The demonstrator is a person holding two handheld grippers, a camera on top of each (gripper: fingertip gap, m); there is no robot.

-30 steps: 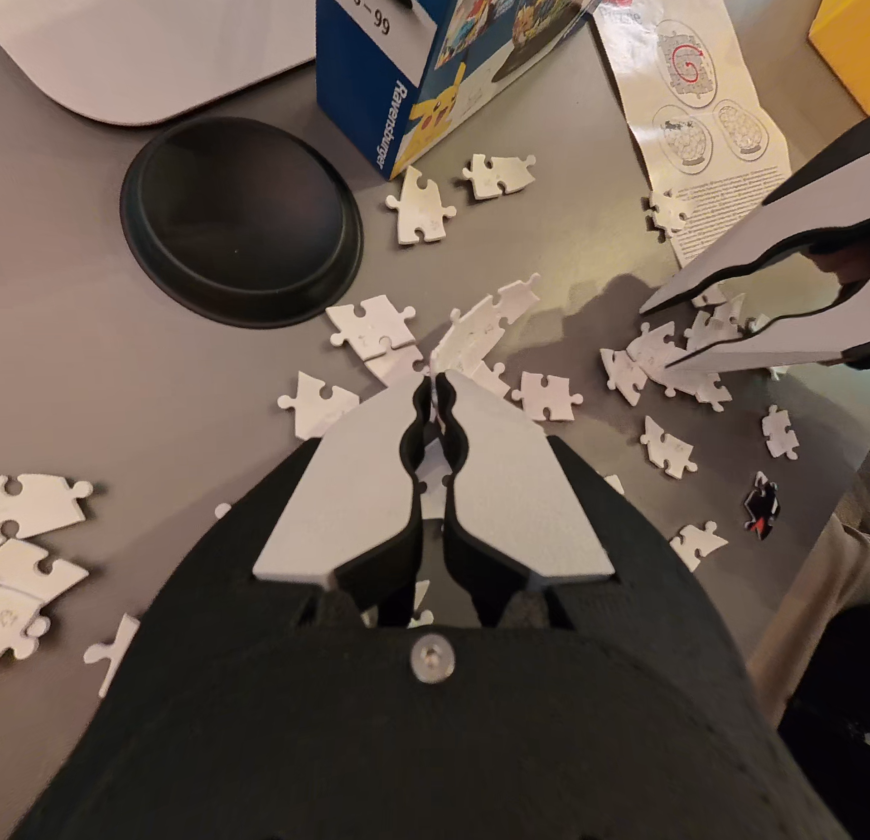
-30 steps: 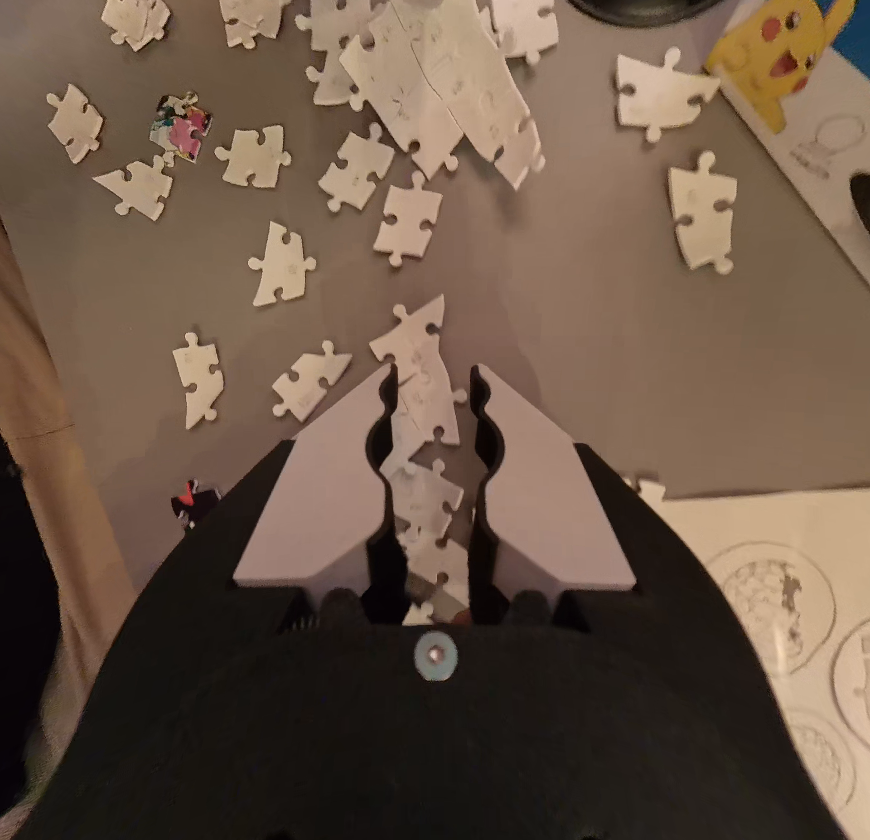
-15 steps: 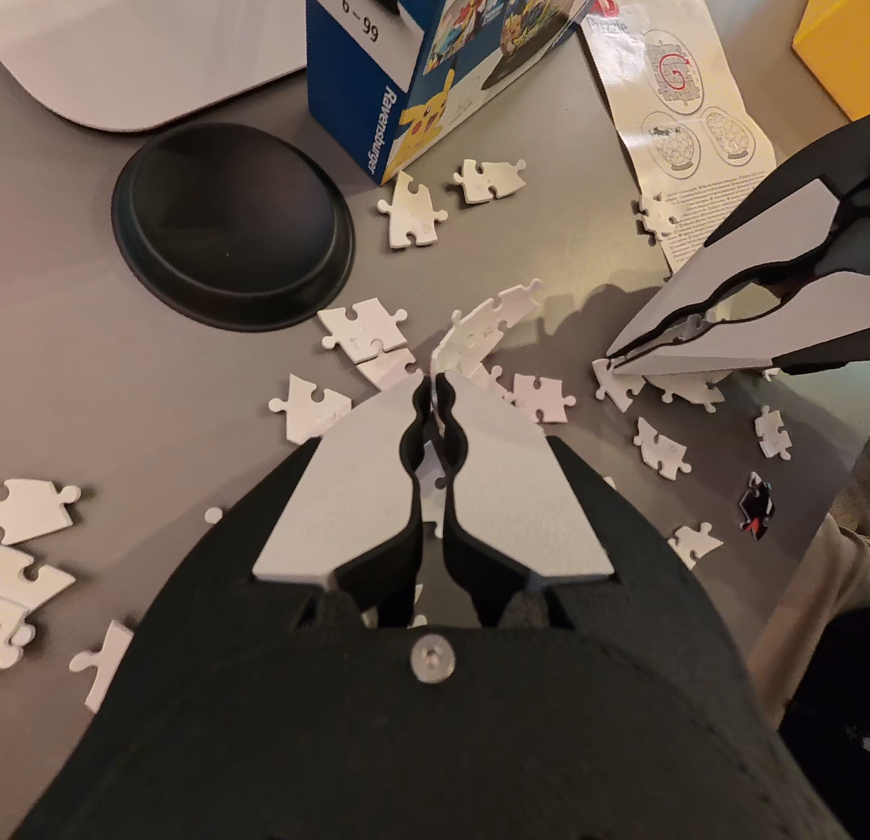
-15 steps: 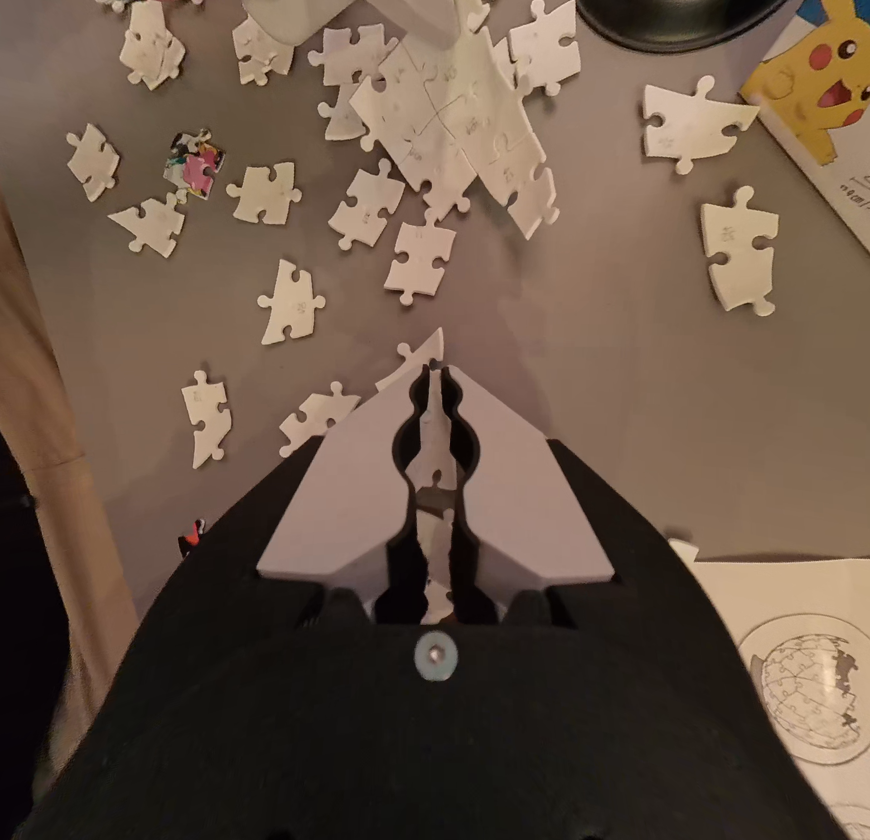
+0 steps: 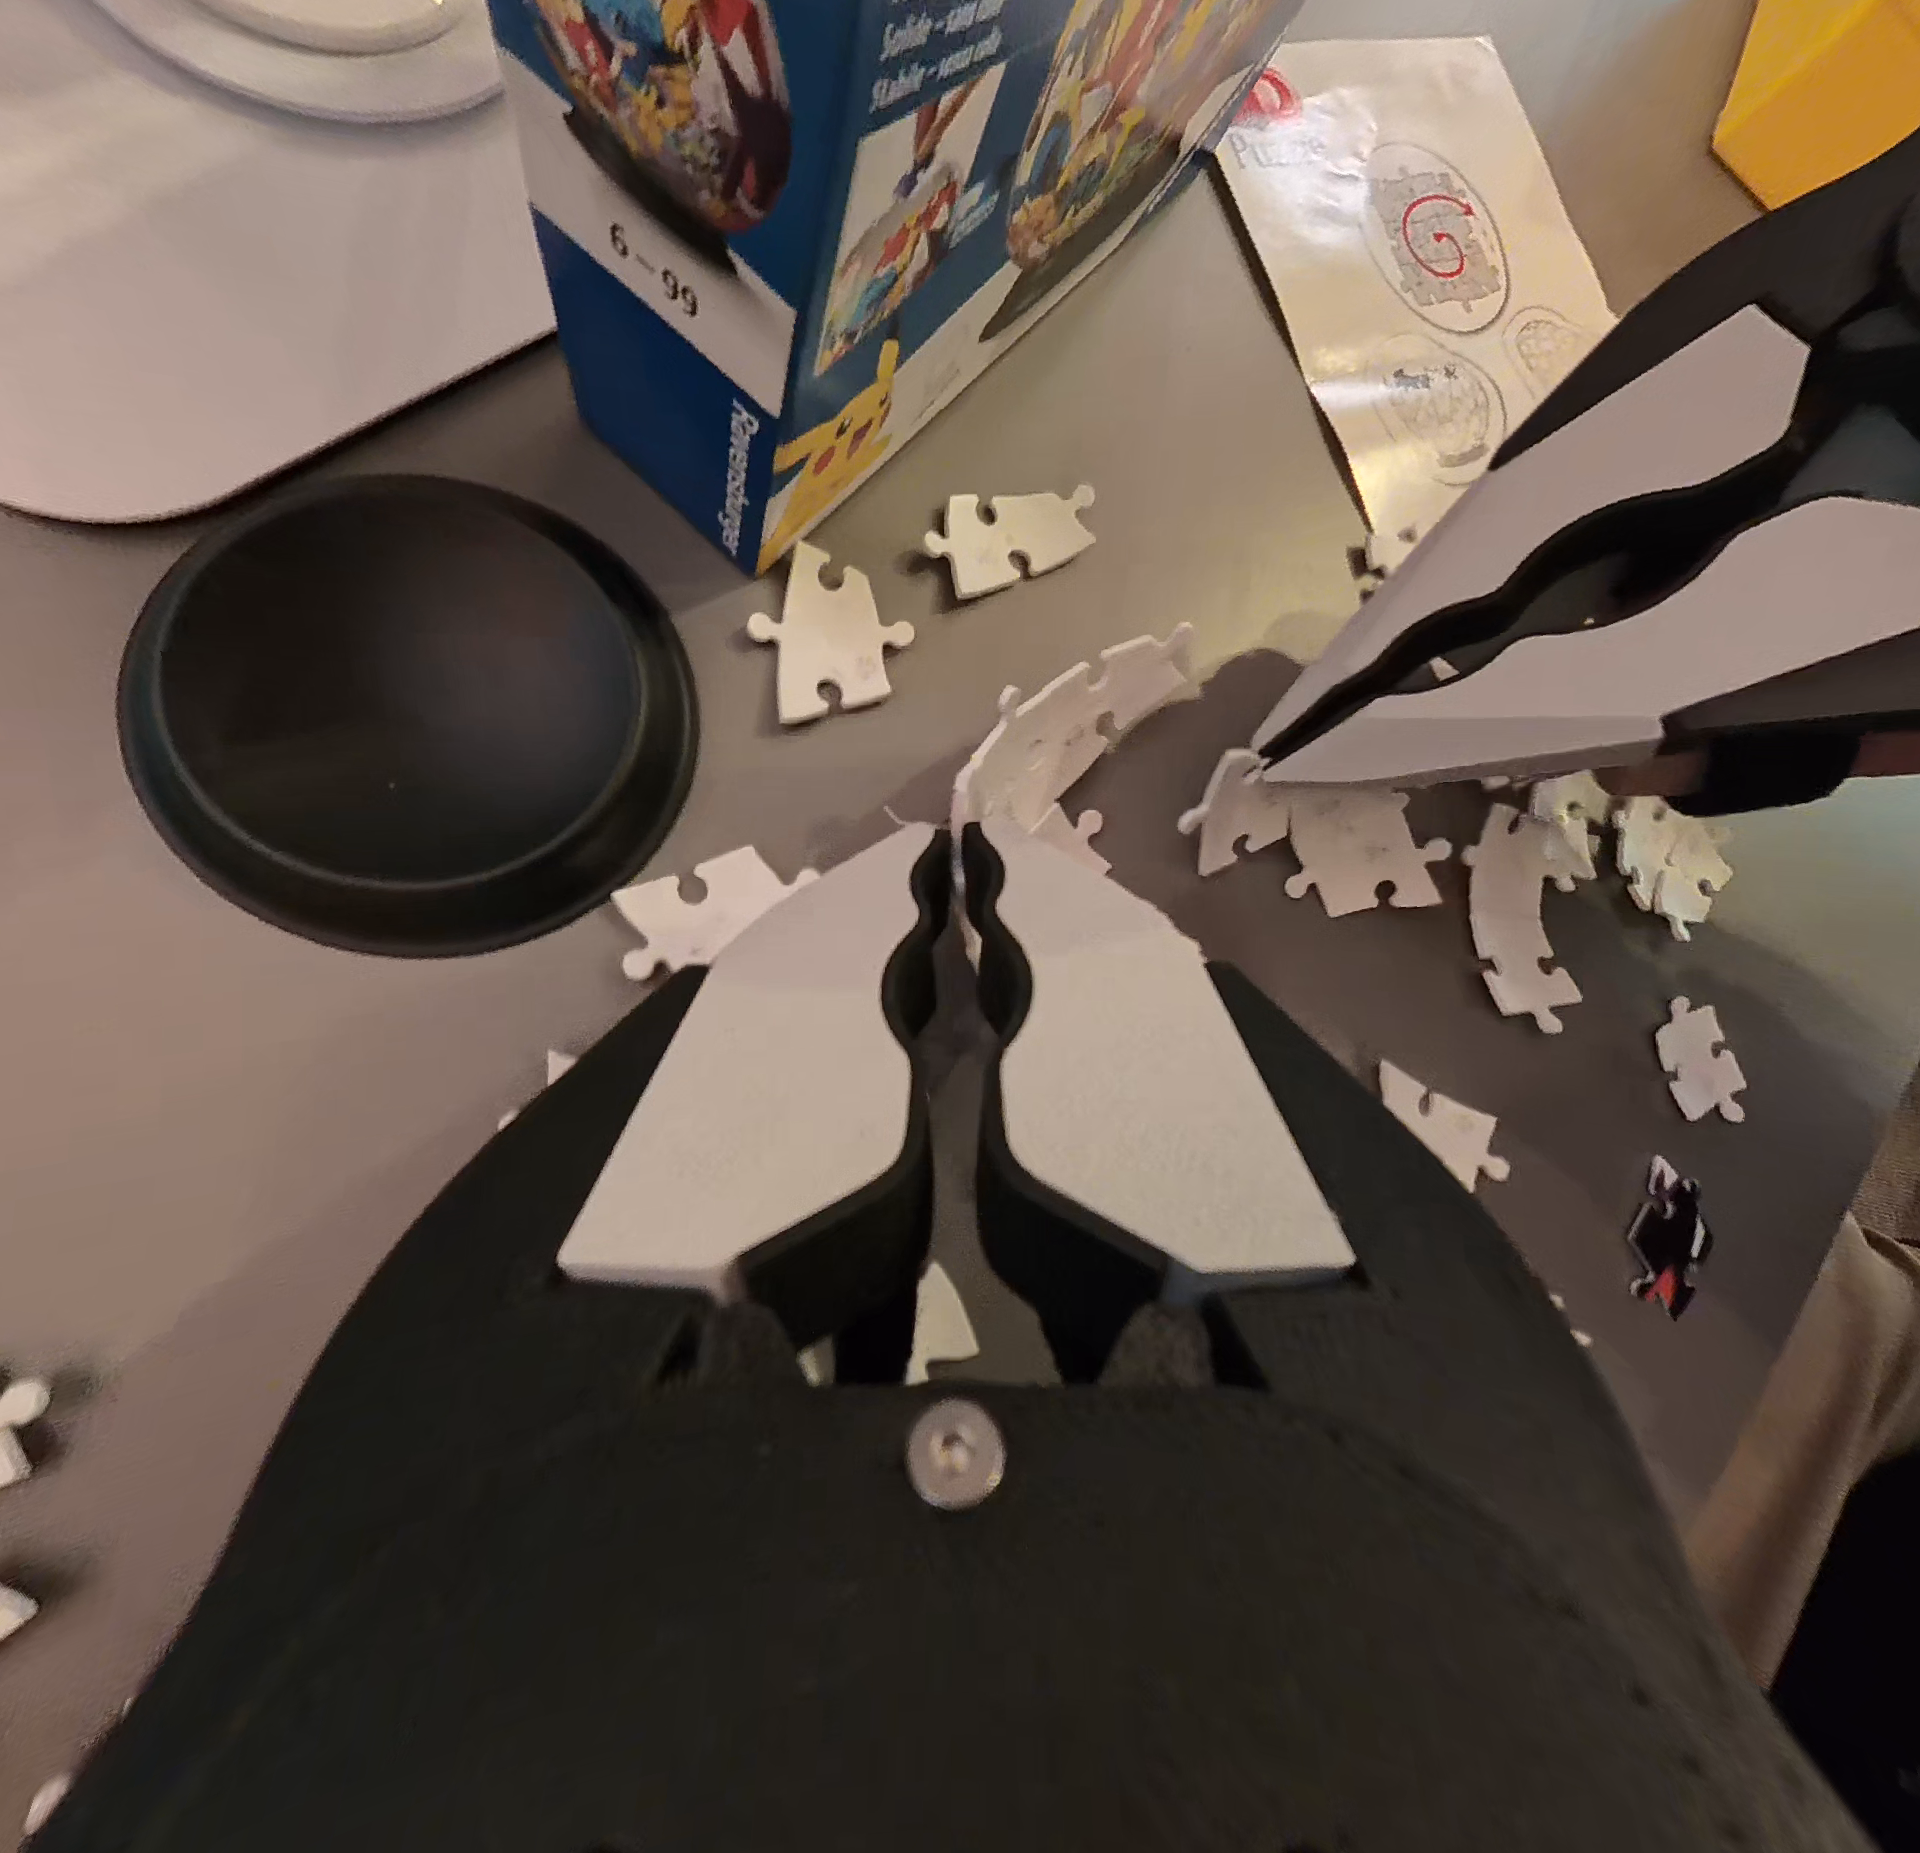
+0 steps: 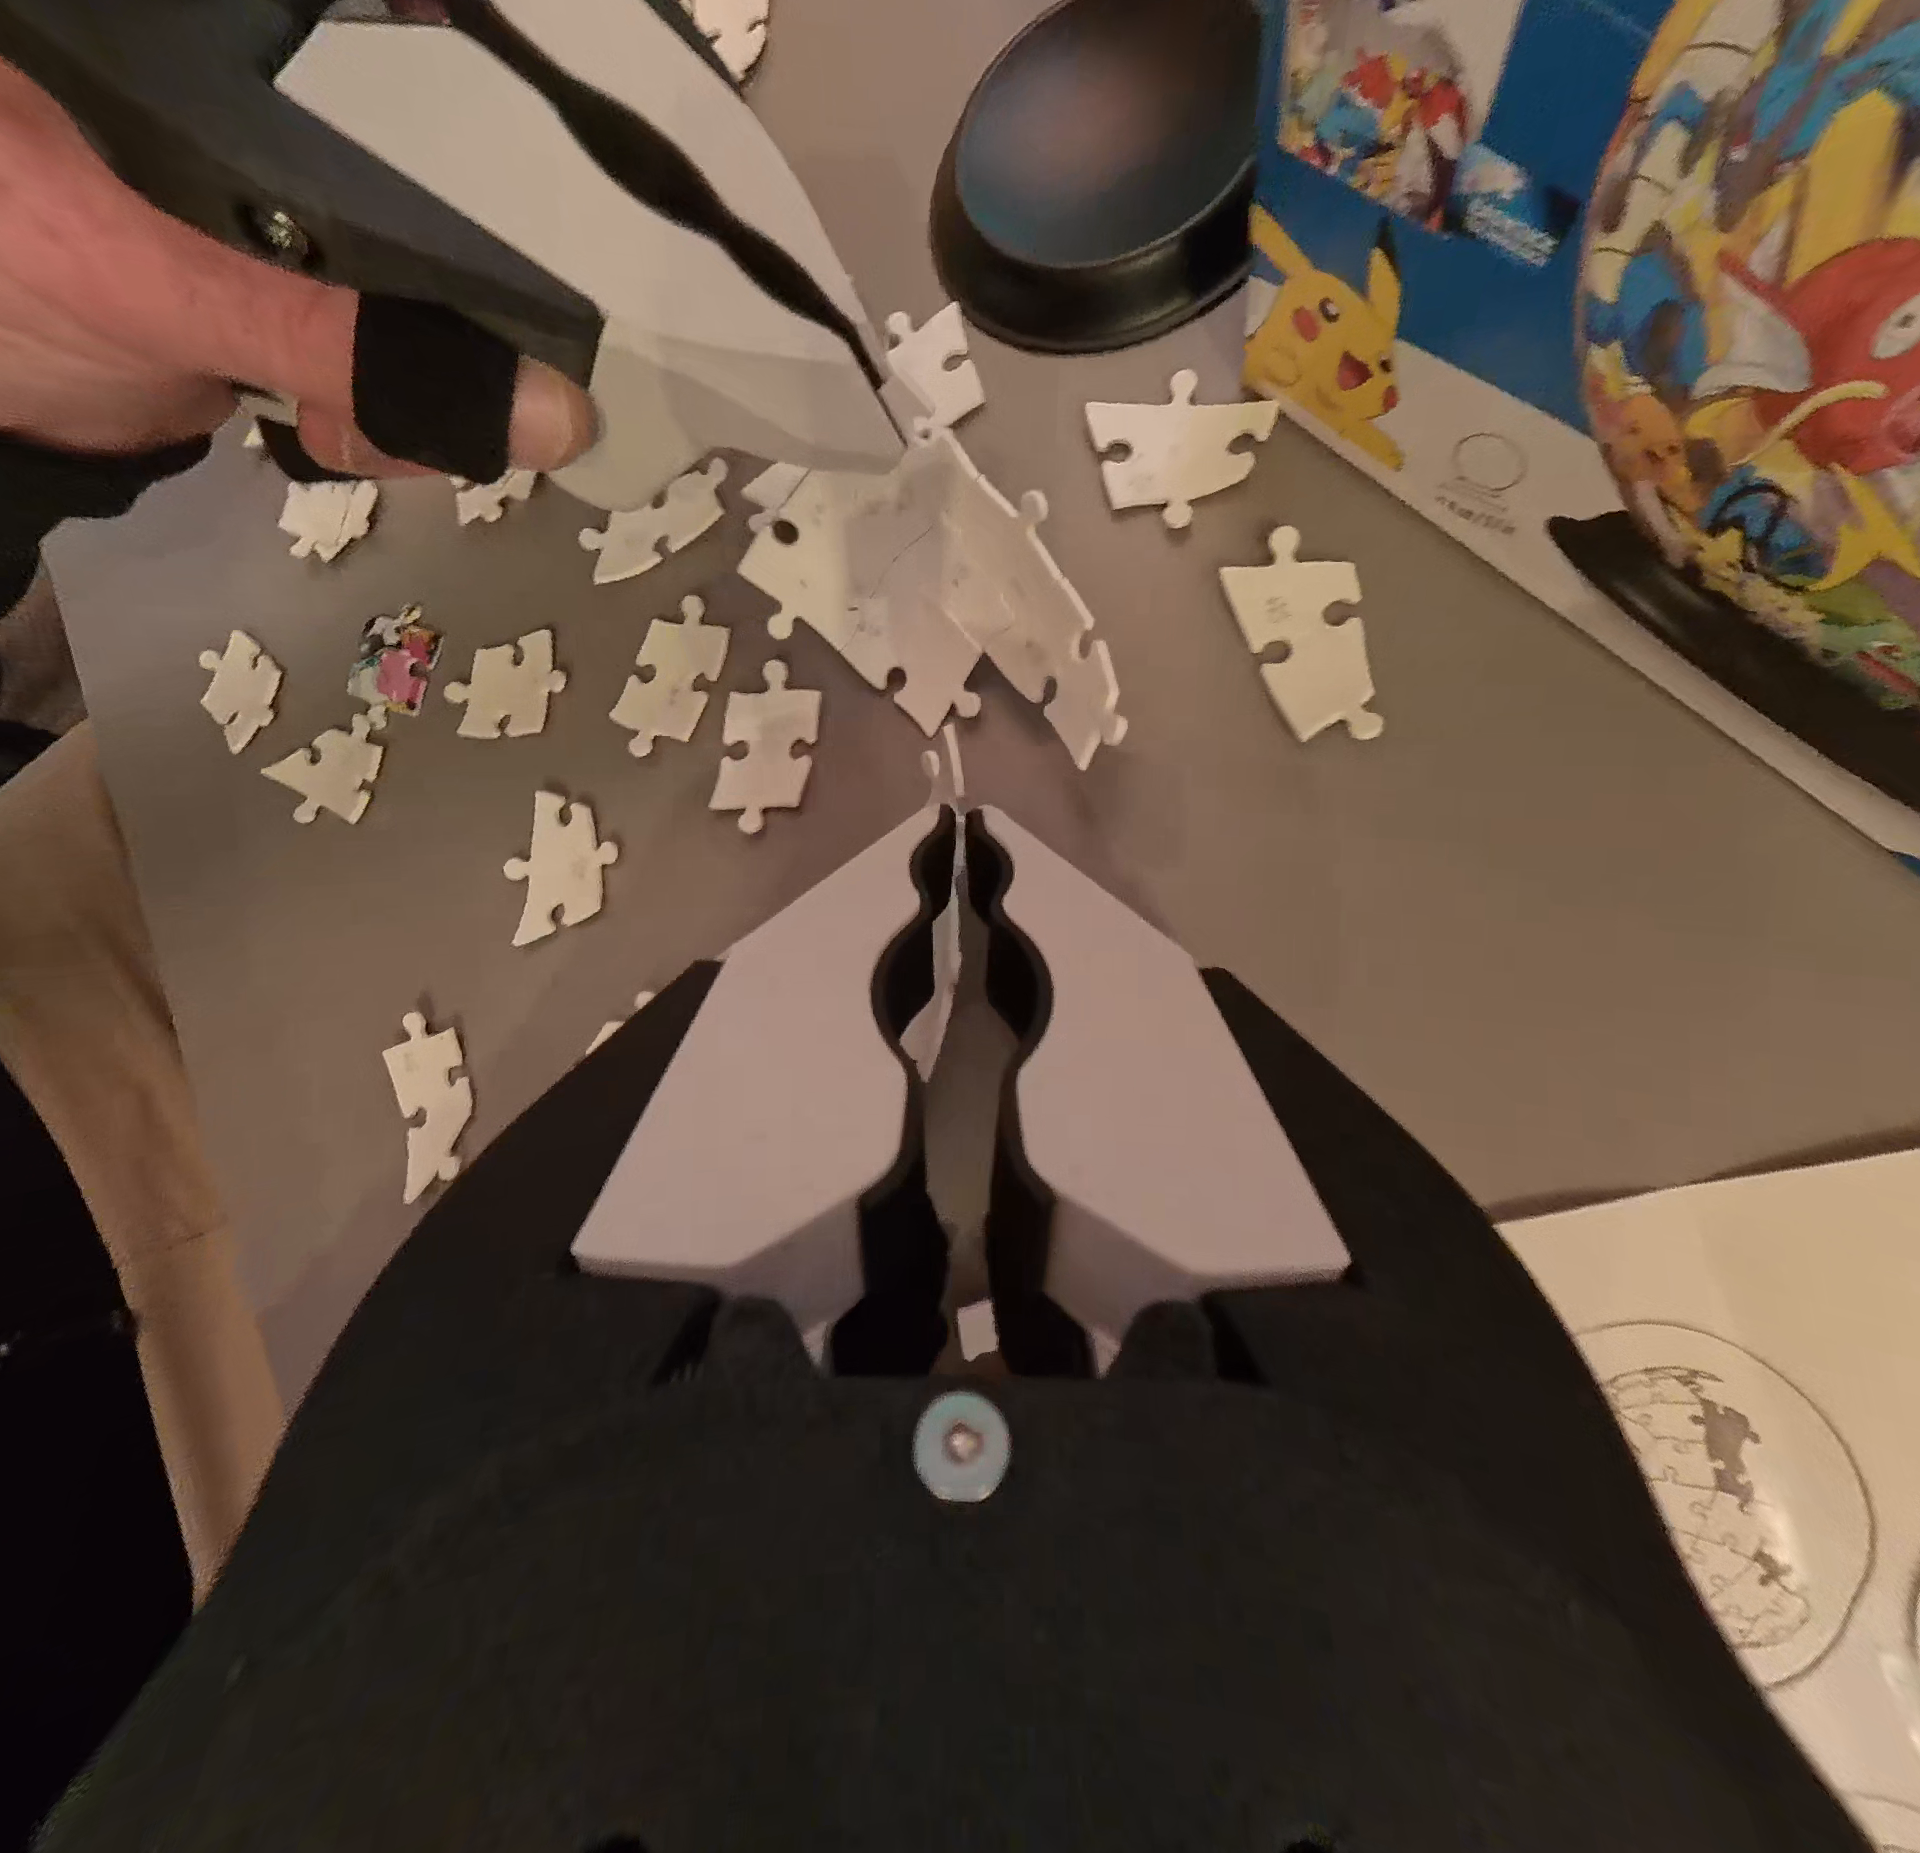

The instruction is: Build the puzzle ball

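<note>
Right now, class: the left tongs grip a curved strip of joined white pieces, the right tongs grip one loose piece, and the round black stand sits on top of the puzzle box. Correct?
One slip: the round black stand sits on the grey table beside the puzzle box, not on it; the left wrist view shows this. The left tongs do grip the curved strip, the right tongs one loose piece.

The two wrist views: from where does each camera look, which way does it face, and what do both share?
Left wrist view: on the left gripper, looking down its fingers at the joined puzzle section it pinches.
Right wrist view: on the right gripper, facing the opposite way; a hand shows.
Shared: black stand, puzzle box, both grippers.
</note>
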